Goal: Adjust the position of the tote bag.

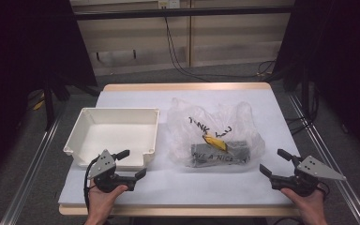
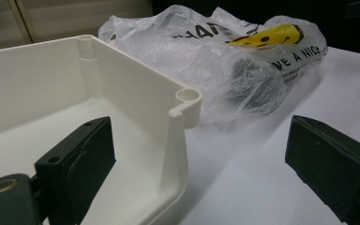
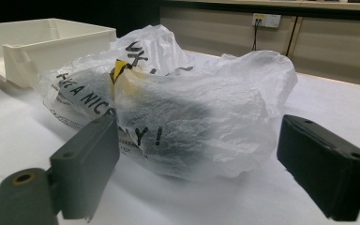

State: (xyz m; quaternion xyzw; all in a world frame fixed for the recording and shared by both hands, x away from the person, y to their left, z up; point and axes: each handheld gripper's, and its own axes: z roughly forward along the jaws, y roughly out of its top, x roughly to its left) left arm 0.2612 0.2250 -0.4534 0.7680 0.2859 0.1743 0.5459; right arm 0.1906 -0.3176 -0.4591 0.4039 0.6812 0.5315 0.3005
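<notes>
While both grippers hang back at the near edge of the table (image 1: 281, 101), the whole thing comes down to one line: the plastic bag (image 1: 214, 133) sits mid-table with its dark load (image 1: 220, 152) lying crosswise, long axis running left to right across the cloth, parallel to the near edge

Look at the right gripper (image 1: 274, 162) first, it's off the bag's right end, jaws spread wide with nothing between them, pointing in and up toward that end. In the right gripper view the bag (image 3: 187, 117) sits dead ahead between the two black jaws but farther off, not touching either; the dark roll inside presents its end to this hand

Now the left gripper (image 1: 133, 163), also wide and empty, and here's the catch: it's just in front of the white tray (image 1: 115, 115), and in the left gripper view the tray's corner post (image 2: 187, 101) stands right between its jaws, with the bag (image 2: 225, 56) beyond and off to the right, well apart

So I'd judge the right hand has the cleaner run, straight along the load's axis to the crumpled plastic at that end. The left would have to swing past the tray corner first to reach the bag's other end. Bag and tray sit just beside each other, whether touching I can't tell
</notes>
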